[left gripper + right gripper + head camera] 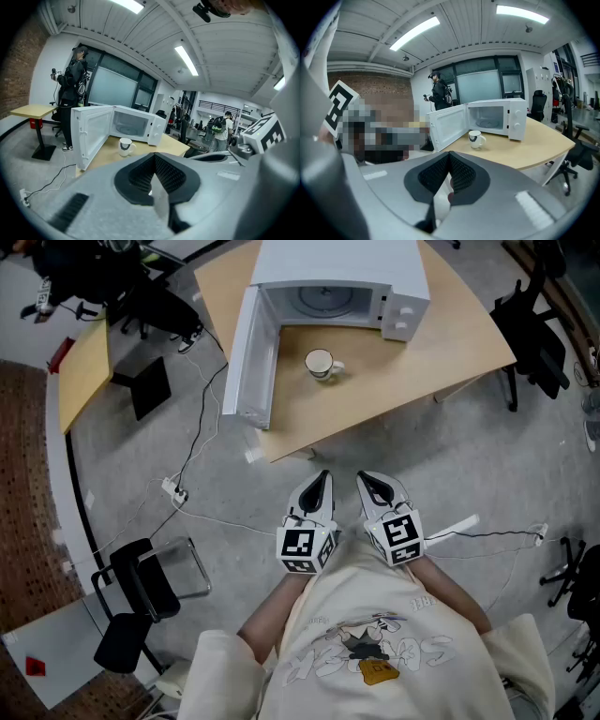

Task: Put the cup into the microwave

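Note:
A white cup (321, 364) with a dark mark and its handle to the right stands on the wooden table (450, 343), just in front of the white microwave (342, 282). The microwave's door (248, 357) hangs wide open to the left, and its cavity is empty. The cup (125, 146) and microwave (136, 124) show far ahead in the left gripper view, and so do the cup (475, 138) and microwave (499, 119) in the right gripper view. My left gripper (323, 479) and right gripper (366, 481) are both shut and empty, side by side near my body, well short of the table.
White cables and a power strip (174, 489) lie on the grey floor left of me. A black chair (141, 587) stands at lower left, another (534, 338) right of the table. A second table (84, 371) sits at left. A person (72, 93) stands behind the microwave.

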`<state>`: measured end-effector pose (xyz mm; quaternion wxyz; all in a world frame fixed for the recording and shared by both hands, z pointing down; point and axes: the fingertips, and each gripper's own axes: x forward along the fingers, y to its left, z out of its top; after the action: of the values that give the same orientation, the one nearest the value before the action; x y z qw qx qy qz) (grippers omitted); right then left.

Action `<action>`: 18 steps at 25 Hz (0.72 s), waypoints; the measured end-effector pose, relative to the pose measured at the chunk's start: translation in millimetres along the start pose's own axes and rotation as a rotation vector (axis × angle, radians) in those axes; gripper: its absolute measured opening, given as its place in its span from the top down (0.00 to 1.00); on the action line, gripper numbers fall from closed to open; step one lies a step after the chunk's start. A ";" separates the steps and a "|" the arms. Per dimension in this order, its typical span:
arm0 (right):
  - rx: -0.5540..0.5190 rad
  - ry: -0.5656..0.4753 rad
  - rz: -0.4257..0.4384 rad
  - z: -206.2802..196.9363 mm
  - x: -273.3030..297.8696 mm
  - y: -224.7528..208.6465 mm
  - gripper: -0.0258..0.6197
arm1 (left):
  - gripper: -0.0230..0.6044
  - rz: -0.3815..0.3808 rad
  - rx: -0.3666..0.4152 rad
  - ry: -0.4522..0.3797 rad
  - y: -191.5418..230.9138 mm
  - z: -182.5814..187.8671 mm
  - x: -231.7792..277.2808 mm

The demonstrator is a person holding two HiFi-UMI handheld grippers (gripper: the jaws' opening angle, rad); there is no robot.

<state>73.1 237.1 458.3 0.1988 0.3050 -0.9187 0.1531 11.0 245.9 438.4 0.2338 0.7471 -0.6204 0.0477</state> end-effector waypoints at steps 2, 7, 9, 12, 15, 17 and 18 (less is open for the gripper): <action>-0.003 0.001 0.000 0.4 5.1 3.3 0.95 | 0.96 -0.004 0.001 0.000 4.6 0.1 -0.1; -0.012 0.010 -0.001 2.1 14.0 17.1 0.95 | 0.96 -0.016 -0.001 0.000 15.1 2.0 -5.8; -0.006 0.002 -0.010 4.6 16.7 23.3 0.95 | 0.96 -0.030 0.003 0.003 19.2 2.3 -10.7; 0.041 -0.040 -0.003 12.0 26.6 29.8 0.95 | 0.96 -0.055 0.028 0.001 28.7 2.6 -16.6; 0.082 -0.041 -0.013 16.4 43.2 35.2 0.68 | 0.90 -0.080 0.031 -0.011 47.2 4.6 -21.4; 0.056 -0.022 -0.056 16.8 53.4 35.9 0.68 | 0.88 -0.097 0.021 -0.019 59.8 6.7 -19.5; 0.043 -0.011 -0.075 16.0 57.5 34.8 0.71 | 0.88 -0.104 0.018 -0.019 64.1 7.7 -16.2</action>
<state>4.9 228.6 465.1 0.1930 0.3444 -0.9041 0.1637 -55.2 249.7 444.4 0.2235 0.7807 -0.5826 0.0338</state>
